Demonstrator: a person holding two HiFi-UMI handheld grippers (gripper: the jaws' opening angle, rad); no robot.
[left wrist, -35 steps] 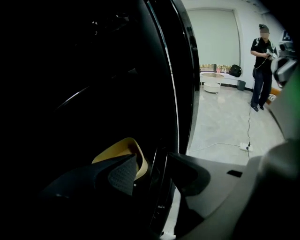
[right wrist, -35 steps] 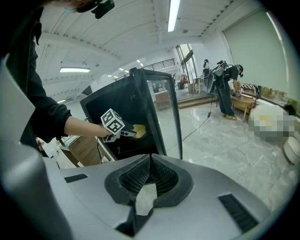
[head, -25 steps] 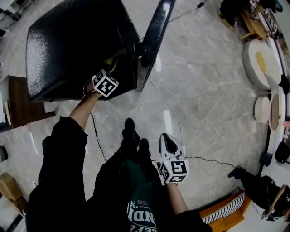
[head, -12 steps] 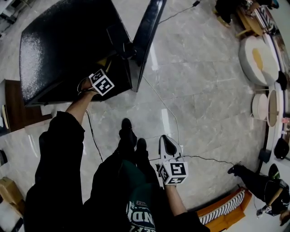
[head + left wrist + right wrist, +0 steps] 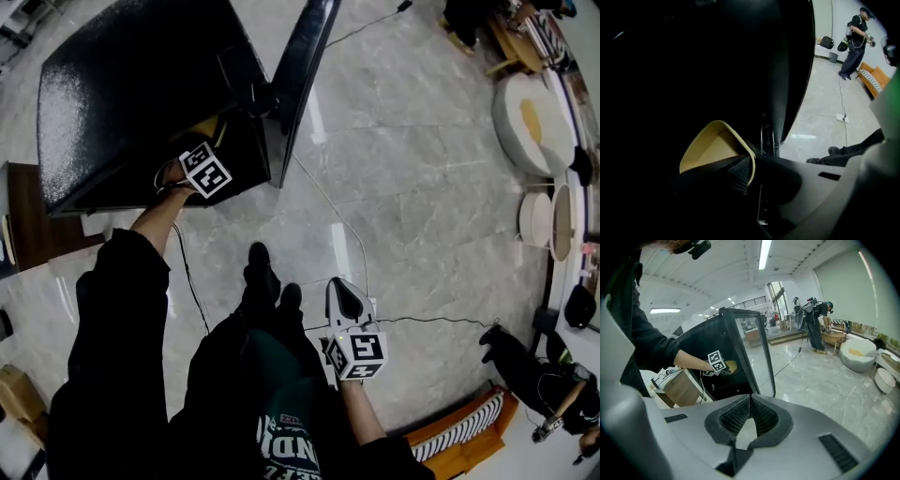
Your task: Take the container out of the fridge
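My right gripper (image 5: 750, 398) hangs by my legs at five o'clock, jaws clenched together on nothing. At ten o'clock my left gripper (image 5: 749, 169) reaches into the black fridge (image 5: 122, 94). Its jaws have just been closing and now pinch the rim of the pale yellow plastic container (image 5: 710, 147), which sits inside the fridge beside the open door (image 5: 305, 80).
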